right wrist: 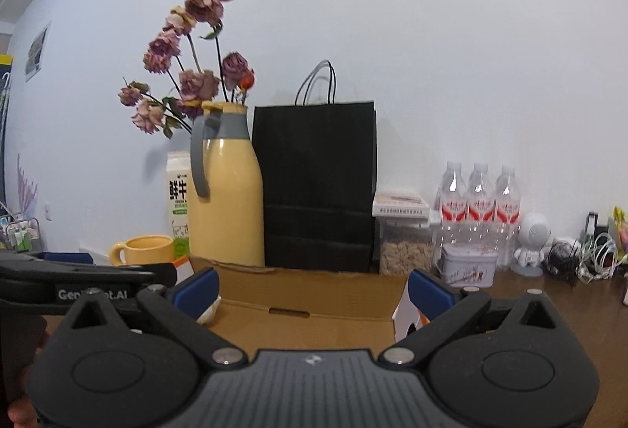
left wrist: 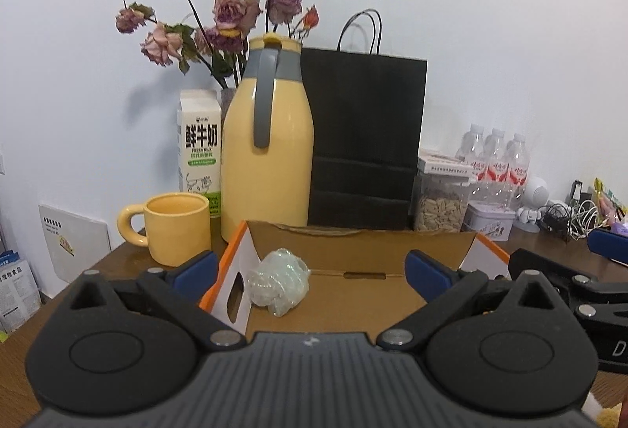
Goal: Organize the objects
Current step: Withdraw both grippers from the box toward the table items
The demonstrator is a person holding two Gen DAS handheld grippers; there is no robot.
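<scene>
An open cardboard box (left wrist: 353,245) with orange-and-white sides lies on the brown table, straight ahead of both grippers. A crumpled clear plastic wad (left wrist: 278,281) rests in its left corner. My left gripper (left wrist: 312,267) is open, its blue pads spread wide over the box's near side with nothing between them. In the right wrist view the same box (right wrist: 310,288) shows its bare cardboard floor, and my right gripper (right wrist: 312,290) is open and holds nothing. The left gripper's arm (right wrist: 78,281) crosses the left of that view.
Behind the box stand a yellow mug (left wrist: 178,228), a milk carton (left wrist: 200,149), a yellow thermos jug (left wrist: 271,141), dried roses (left wrist: 219,16) and a black paper bag (left wrist: 365,141). To the right are a seed jar (left wrist: 441,202), a tin (left wrist: 488,220), three water bottles (left wrist: 496,161) and tangled cables (left wrist: 569,216).
</scene>
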